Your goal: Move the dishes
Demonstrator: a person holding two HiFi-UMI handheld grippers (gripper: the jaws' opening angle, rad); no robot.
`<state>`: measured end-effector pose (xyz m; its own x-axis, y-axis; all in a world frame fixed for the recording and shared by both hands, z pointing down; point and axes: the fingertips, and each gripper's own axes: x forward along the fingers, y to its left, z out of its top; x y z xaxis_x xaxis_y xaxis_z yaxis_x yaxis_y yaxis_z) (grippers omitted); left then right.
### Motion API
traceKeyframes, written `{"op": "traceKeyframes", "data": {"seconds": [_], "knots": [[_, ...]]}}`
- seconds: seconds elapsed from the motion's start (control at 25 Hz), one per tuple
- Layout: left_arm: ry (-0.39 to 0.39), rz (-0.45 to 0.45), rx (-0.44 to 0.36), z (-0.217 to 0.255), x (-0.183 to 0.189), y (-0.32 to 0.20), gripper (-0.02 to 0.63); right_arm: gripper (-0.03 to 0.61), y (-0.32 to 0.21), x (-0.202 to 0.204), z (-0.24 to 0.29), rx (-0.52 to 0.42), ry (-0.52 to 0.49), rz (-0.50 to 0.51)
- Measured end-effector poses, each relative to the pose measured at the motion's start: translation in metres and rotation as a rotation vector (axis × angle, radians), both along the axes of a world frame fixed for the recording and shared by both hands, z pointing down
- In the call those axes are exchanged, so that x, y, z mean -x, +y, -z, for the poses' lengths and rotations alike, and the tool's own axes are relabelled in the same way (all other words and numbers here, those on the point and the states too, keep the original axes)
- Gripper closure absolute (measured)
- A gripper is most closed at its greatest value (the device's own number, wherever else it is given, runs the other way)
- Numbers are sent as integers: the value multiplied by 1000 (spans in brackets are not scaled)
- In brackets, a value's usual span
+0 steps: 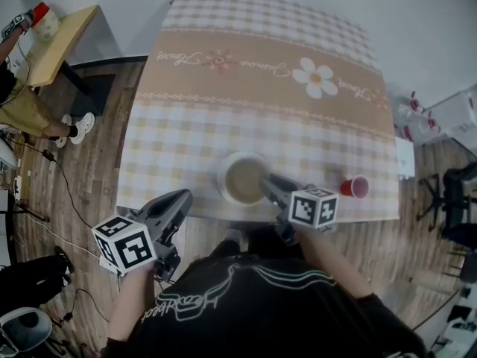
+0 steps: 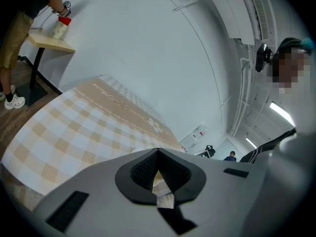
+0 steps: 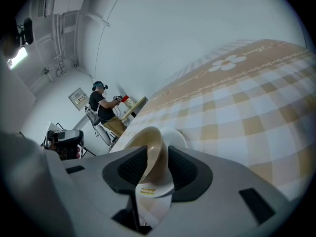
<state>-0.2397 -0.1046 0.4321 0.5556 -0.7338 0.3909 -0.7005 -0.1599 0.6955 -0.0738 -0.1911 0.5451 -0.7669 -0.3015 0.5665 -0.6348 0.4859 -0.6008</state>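
Head view, upper left: a person (image 1: pixel 19 103) stood beside a side table (image 1: pixel 67 43) that carried a red-capped container (image 1: pixel 45 21), well apart from the main table.

Lower left: the left gripper (image 1: pixel 177 201) was held off the near-left corner of the table (image 1: pixel 223 125), above the wooden floor (image 1: pixel 89 192) and touching nothing. In the left gripper view its jaws were closed, the tips met, and nothing lay between them. Only the checked cloth showed through the small gap below the tips.

Centre: the cloth covered the whole table top, with a tan band and a white flower across its far half. The bowl (image 1: pixel 242 179), beige inside with a pale rim, sat on the checked near half, close to the front edge and slightly right of the middle.

Right of centre: the right gripper (image 1: pixel 268 182) reached the bowl from the lower right and met its near-right rim. In the right gripper view its jaws were closed on the bowl's wall. One of the pads (image 3: pixel 132 166) lay against the beige inner face and the other against the outer face, with no gap visible on either side.

Right: a red cup (image 1: pixel 355 187) stood on the cloth near the front right corner, apart from the bowl and just beyond the right gripper's marker cube.
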Motion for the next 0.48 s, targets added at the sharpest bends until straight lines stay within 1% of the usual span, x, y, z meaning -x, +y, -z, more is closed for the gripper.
{"op": "traceKeyframes", "data": {"seconds": [0.08,0.24,0.48], "knots": [[-4,3,-1,1,1,1,618,440,0,1,0,8,0,-11],[-8,12,1,2,4,2,618,479,-1,0,-3,22,11,-30],[-14,6,2,2,2,2,618,505,-4,0,-3,35,-5,-52]]}}
